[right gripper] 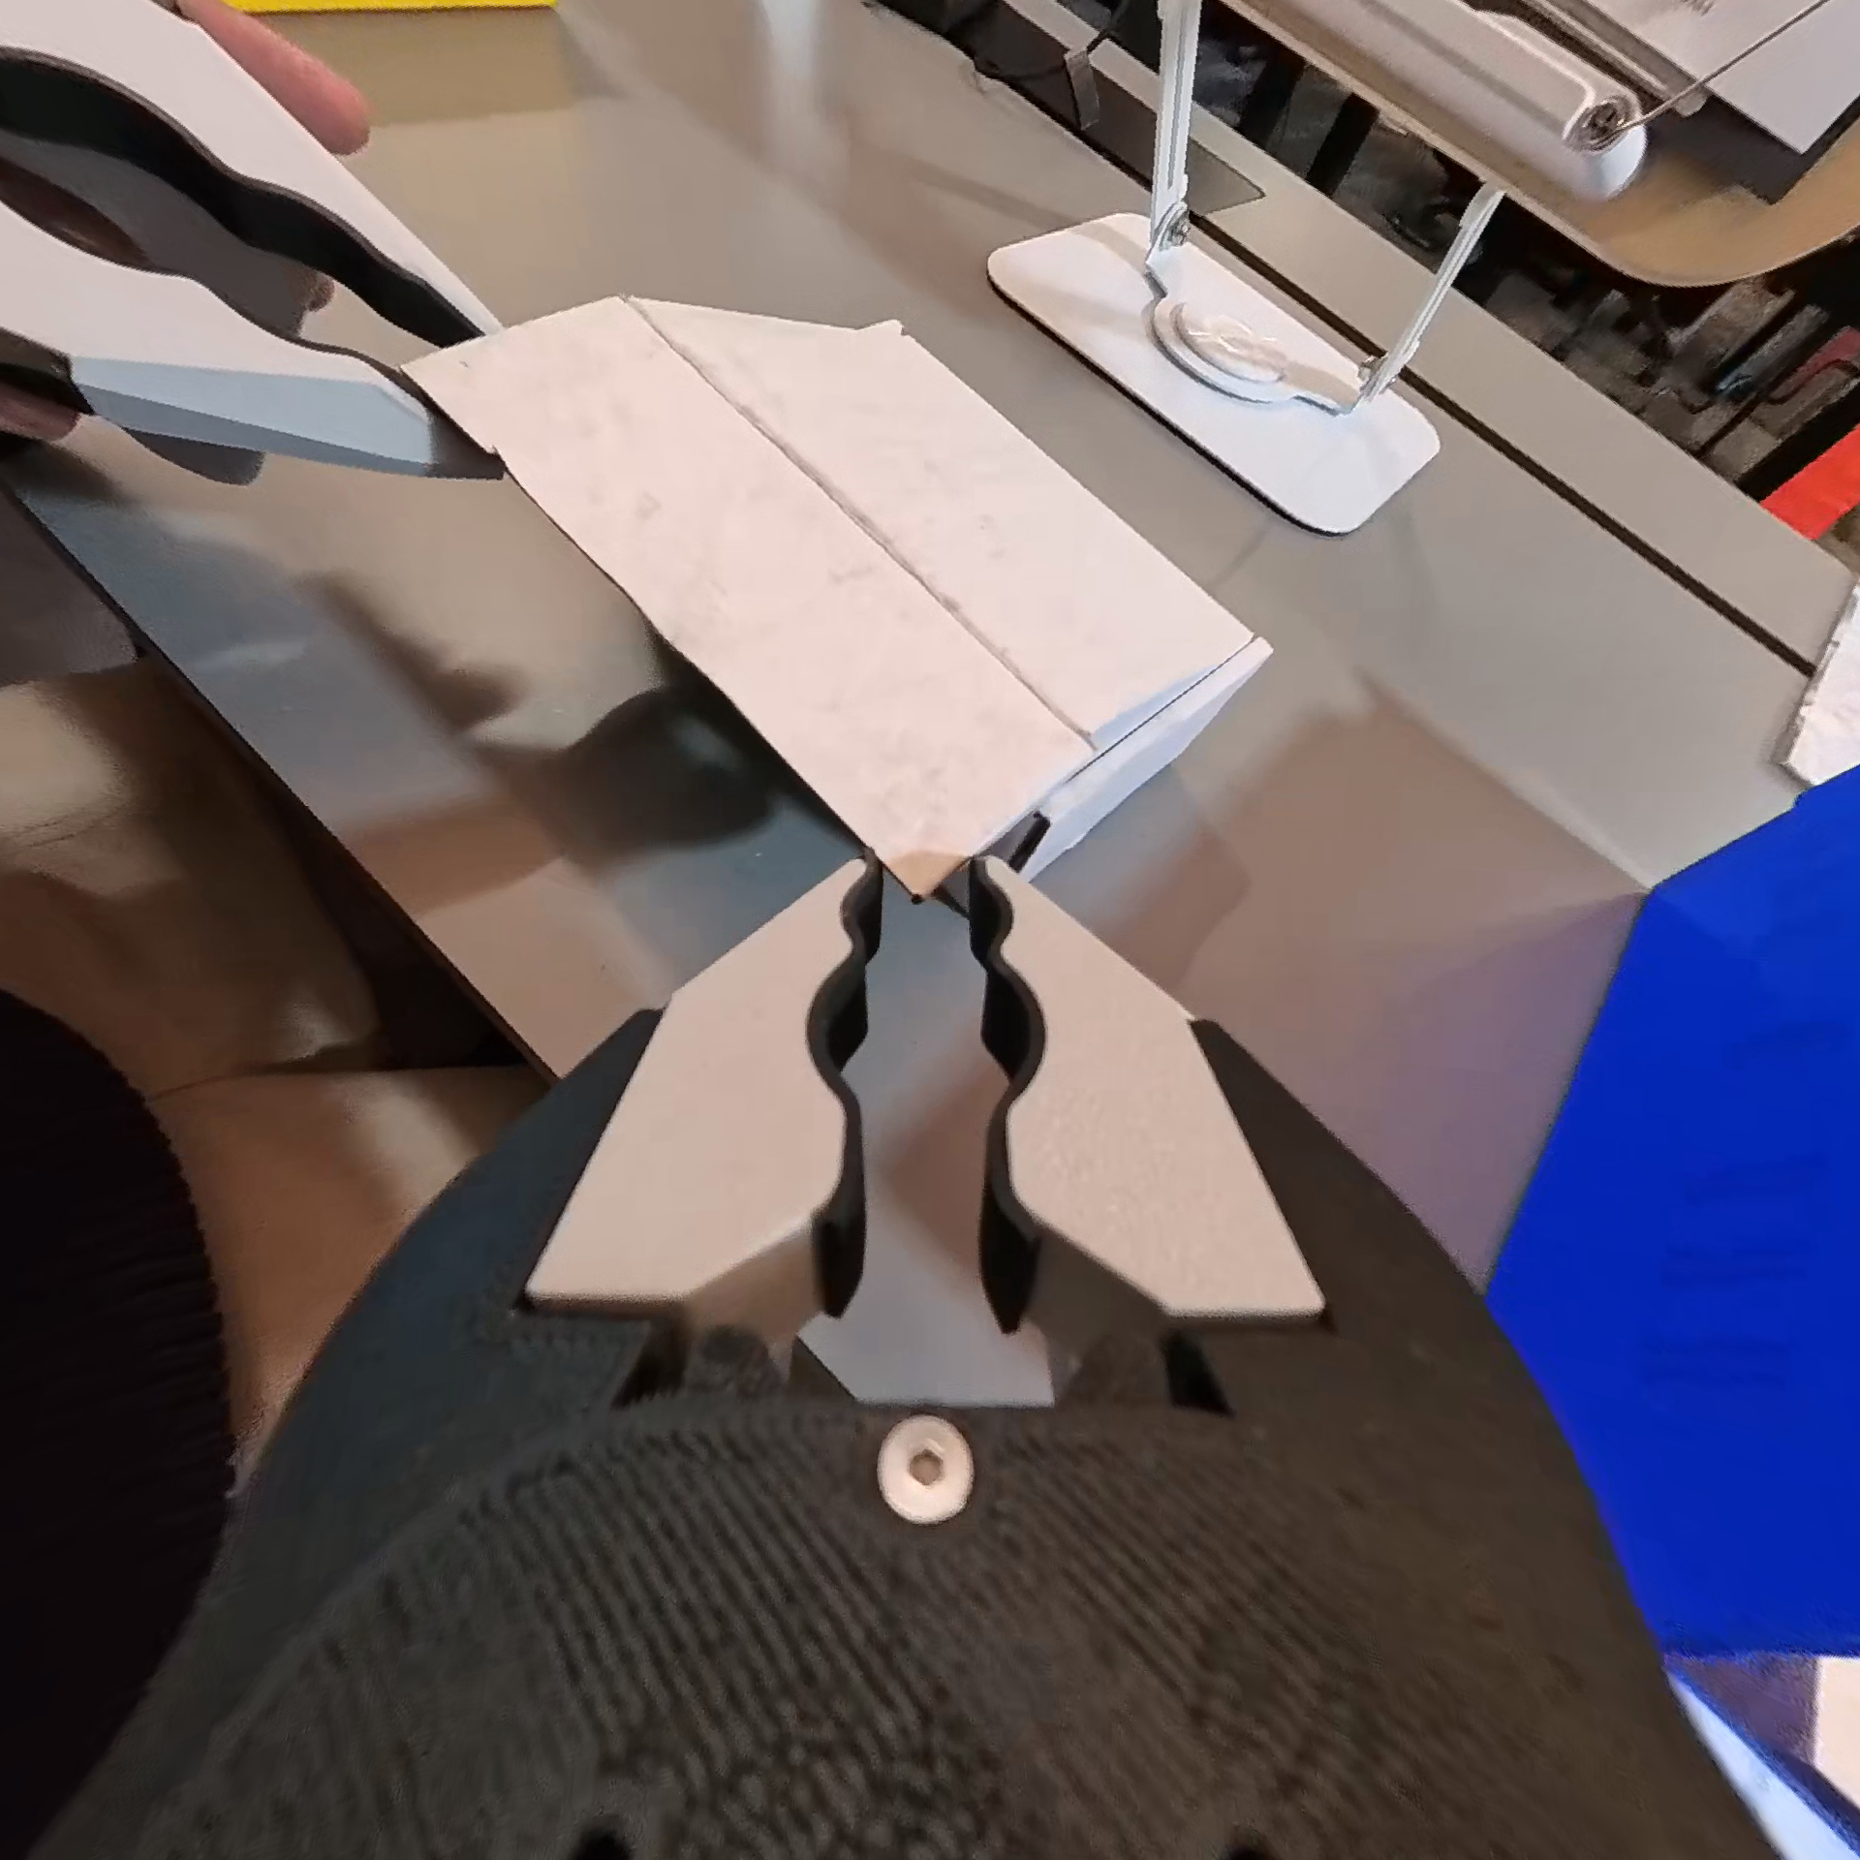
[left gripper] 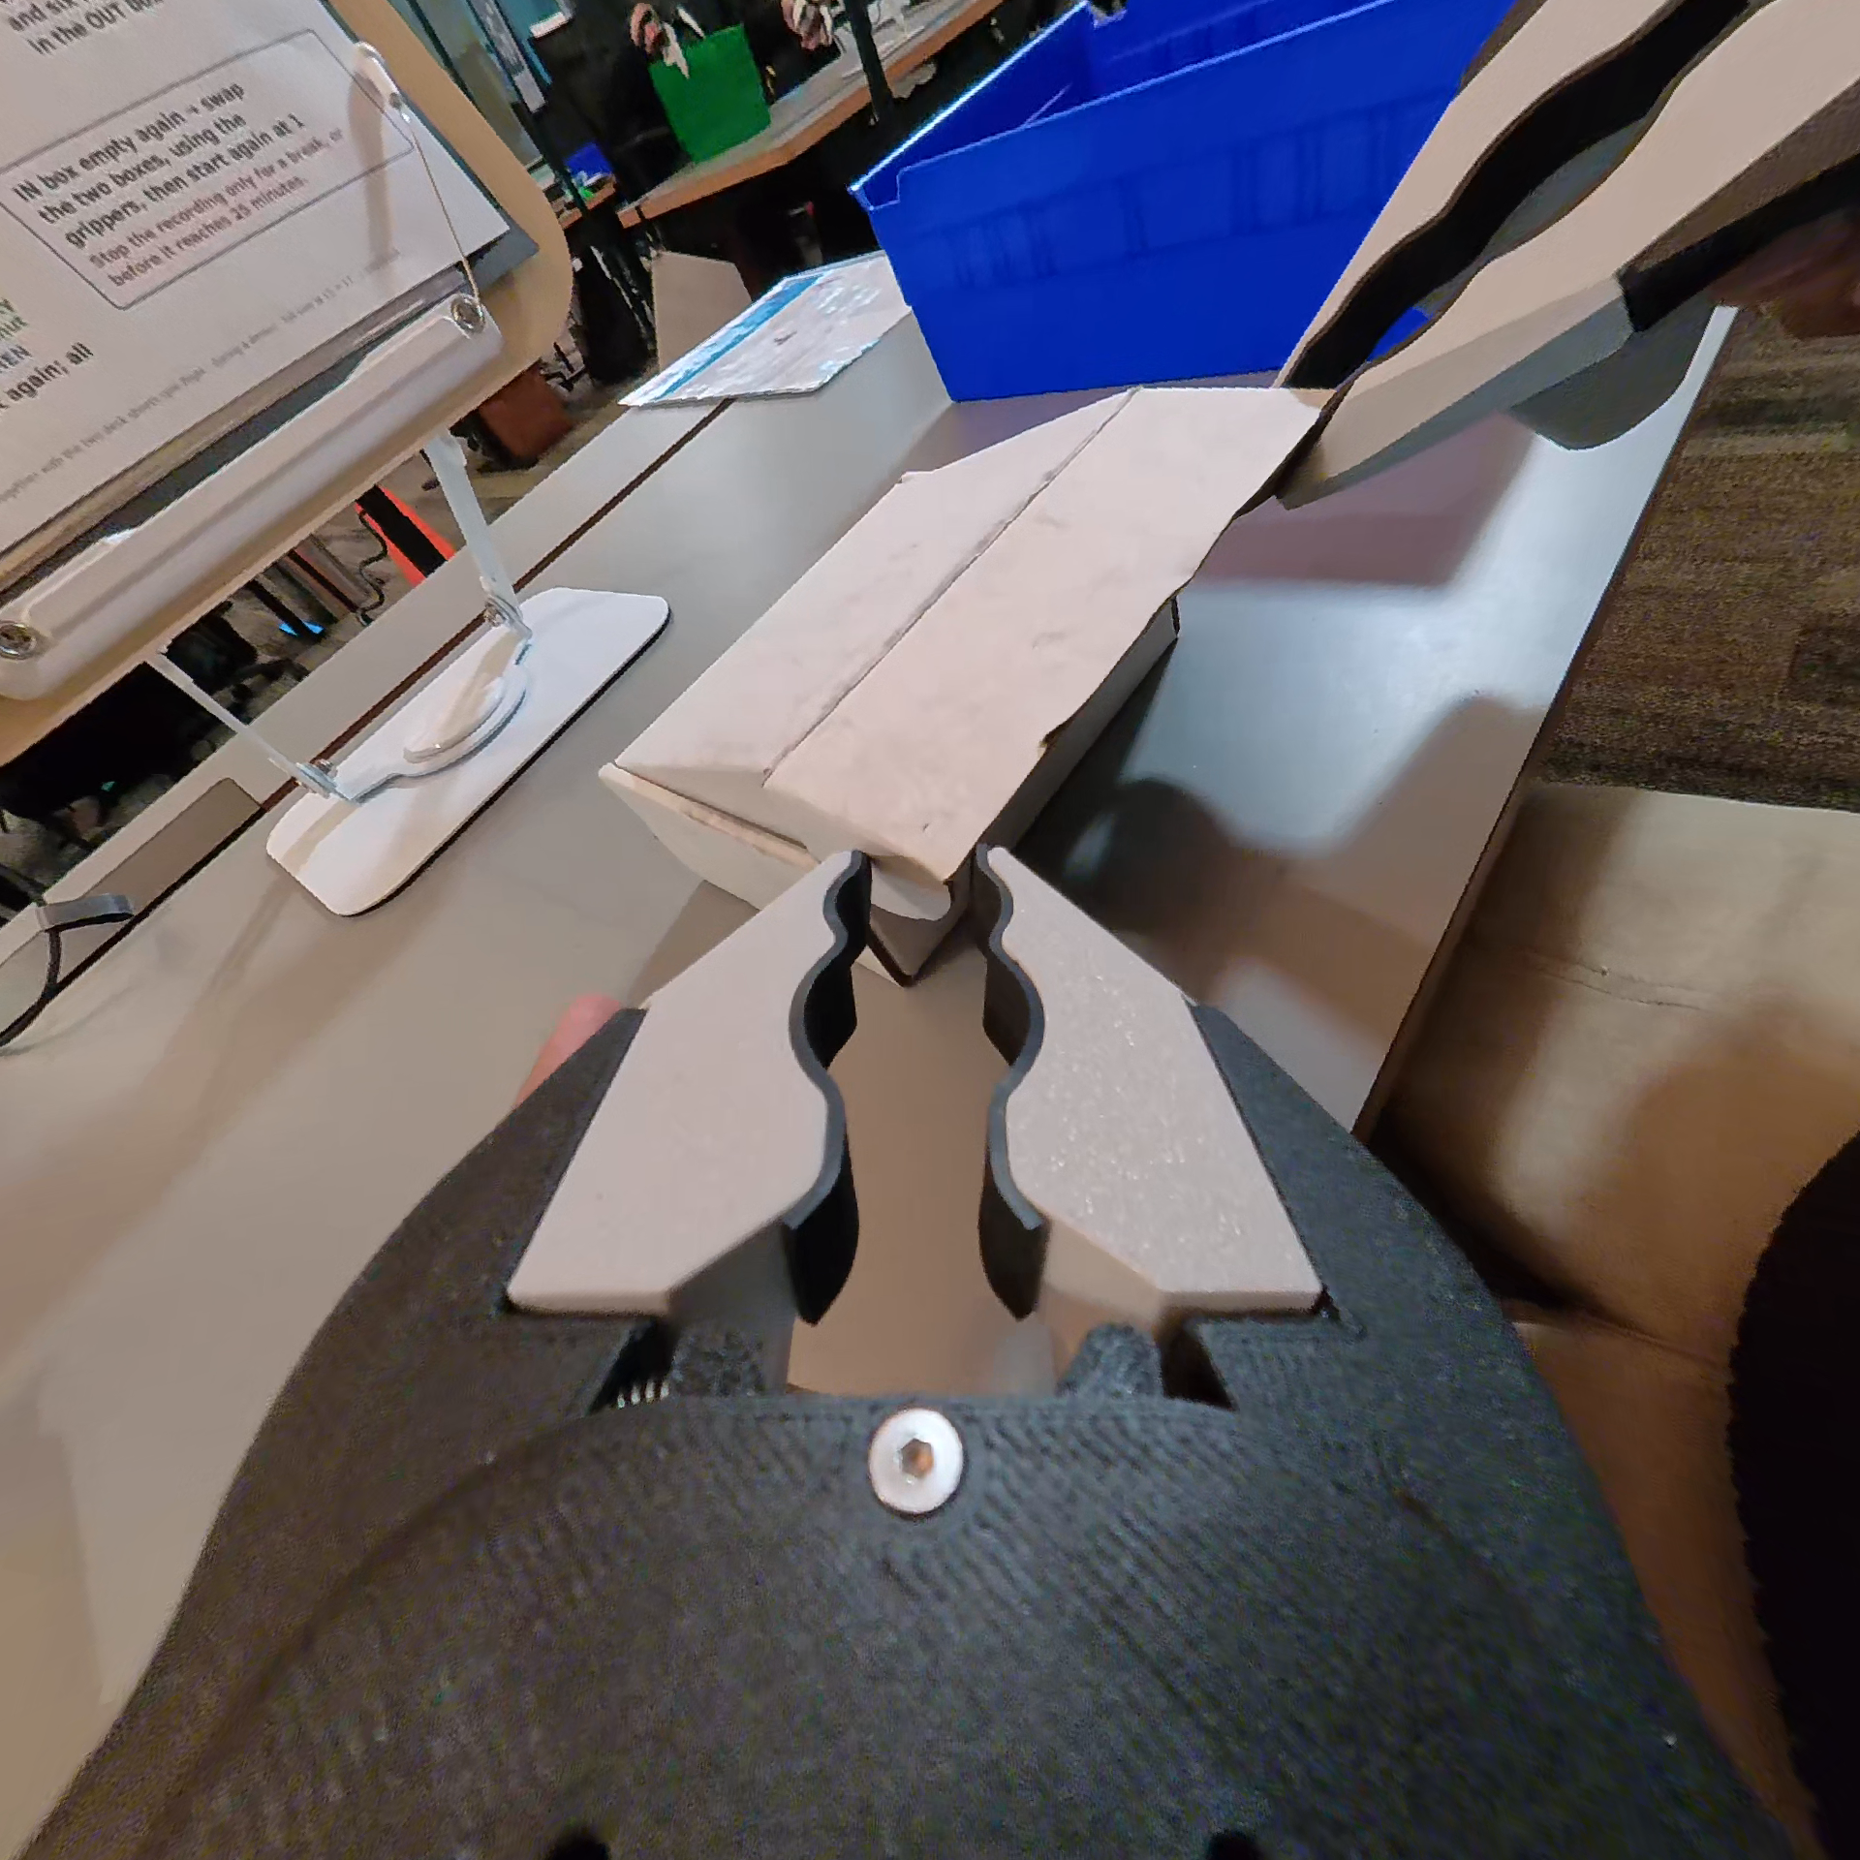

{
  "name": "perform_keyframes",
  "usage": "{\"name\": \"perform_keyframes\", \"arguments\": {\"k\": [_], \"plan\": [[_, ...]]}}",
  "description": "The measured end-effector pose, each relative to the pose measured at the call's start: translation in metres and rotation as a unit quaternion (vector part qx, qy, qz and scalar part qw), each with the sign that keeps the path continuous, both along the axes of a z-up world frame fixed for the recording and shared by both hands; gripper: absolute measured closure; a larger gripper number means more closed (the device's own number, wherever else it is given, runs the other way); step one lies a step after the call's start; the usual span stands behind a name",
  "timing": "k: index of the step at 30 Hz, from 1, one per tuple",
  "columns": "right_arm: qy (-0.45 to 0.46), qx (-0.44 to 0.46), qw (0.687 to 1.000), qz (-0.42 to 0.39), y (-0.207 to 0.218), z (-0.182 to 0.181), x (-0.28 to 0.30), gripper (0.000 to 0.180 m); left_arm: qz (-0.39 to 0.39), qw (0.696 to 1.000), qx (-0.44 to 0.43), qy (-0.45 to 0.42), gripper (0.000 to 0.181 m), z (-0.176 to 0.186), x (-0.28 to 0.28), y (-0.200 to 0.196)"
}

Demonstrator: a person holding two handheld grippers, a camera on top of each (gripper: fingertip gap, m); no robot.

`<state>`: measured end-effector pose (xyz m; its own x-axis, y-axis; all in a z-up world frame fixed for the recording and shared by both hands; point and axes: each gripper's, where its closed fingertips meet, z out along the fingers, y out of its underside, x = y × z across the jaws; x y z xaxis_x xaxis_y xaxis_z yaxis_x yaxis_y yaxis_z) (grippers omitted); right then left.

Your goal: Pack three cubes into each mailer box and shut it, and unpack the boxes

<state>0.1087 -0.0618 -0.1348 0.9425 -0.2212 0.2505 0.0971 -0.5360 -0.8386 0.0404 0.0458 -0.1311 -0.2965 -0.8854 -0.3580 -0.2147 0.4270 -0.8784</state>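
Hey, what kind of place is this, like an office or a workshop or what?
Probably a lab or open-plan workroom set up for recording handling tasks. A grey desk holds a stand with an instruction sheet, a blue plastic bin and a white mailer box; more worktables stand behind.

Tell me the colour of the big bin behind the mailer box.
Bright blue. The bin shows best in the left wrist view, beyond the white mailer box.

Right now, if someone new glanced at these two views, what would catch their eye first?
The white mailer box at the middle of the grey table, its front flap pinched at opposite corners by the left gripper and right gripper. Next, the bright blue bin behind it, and the instruction sheet stand to the box's left.
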Motion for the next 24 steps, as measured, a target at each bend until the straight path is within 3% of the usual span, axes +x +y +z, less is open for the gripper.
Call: {"name": "perform_keyframes", "arguments": {"k": [16,24], "plan": [[-0.005,0.003,1.000,0.010,0.0040,0.0022,0.0036,0.166,0.004,1.000,-0.002,-0.003,0.166,0.0026,0.0010,0.0034],[0.057,0.001,0.998,0.013,0.0039,0.0007,0.0008,0.168,0.000,1.000,-0.014,0.013,0.168,0.0022,-0.0008,0.0038]]}}
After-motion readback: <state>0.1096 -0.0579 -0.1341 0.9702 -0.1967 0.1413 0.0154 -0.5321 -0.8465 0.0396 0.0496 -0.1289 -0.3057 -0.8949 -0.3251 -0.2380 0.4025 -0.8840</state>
